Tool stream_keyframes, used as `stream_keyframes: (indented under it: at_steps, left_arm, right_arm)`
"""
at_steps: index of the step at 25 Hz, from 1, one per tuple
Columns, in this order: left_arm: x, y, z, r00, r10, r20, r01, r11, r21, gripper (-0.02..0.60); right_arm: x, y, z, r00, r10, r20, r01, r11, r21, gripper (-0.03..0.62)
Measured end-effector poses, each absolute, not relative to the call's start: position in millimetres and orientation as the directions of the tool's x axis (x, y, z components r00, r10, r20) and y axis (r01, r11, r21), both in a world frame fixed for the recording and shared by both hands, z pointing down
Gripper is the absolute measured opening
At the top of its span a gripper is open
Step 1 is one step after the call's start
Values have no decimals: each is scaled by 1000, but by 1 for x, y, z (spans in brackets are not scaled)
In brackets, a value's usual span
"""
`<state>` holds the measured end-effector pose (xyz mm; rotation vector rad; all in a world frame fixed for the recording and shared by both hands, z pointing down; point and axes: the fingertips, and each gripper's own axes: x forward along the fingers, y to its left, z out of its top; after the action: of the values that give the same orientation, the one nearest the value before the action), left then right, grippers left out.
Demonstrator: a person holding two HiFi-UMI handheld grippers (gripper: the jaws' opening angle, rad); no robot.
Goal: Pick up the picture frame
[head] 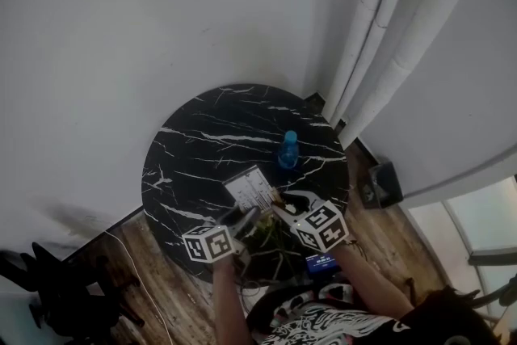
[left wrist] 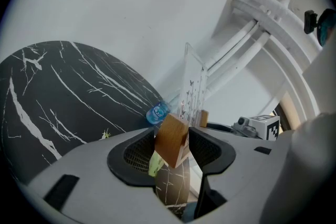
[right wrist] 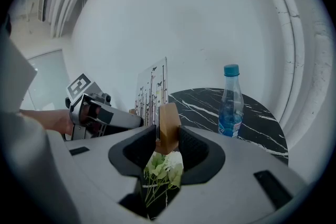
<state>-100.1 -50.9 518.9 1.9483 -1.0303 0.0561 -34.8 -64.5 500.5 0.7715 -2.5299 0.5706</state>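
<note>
While your left gripper (left wrist: 170, 144) clenches its fingers (left wrist: 139, 152) on one wooden foot (left wrist: 172, 140) of the picture frame (left wrist: 191, 92), your right gripper (right wrist: 168, 139) clenches the other foot. The frame sits between them at the near edge of the marble bench (head: 202, 141), near the blue bottle (head: 288, 149).

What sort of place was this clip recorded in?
Probably a corner of a home or office room: a round black marble table on wood flooring, white curtains, plain white walls.
</note>
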Motion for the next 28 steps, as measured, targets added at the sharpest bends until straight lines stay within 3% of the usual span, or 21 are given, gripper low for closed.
stream_keyframes:
  at_steps: [28]
  left_arm:
    - [-97, -50, 524, 664, -621, 416, -673, -252, 696, 216]
  right_arm:
    - [-32, -62, 505, -741, -437, 509, -618, 742, -262, 127]
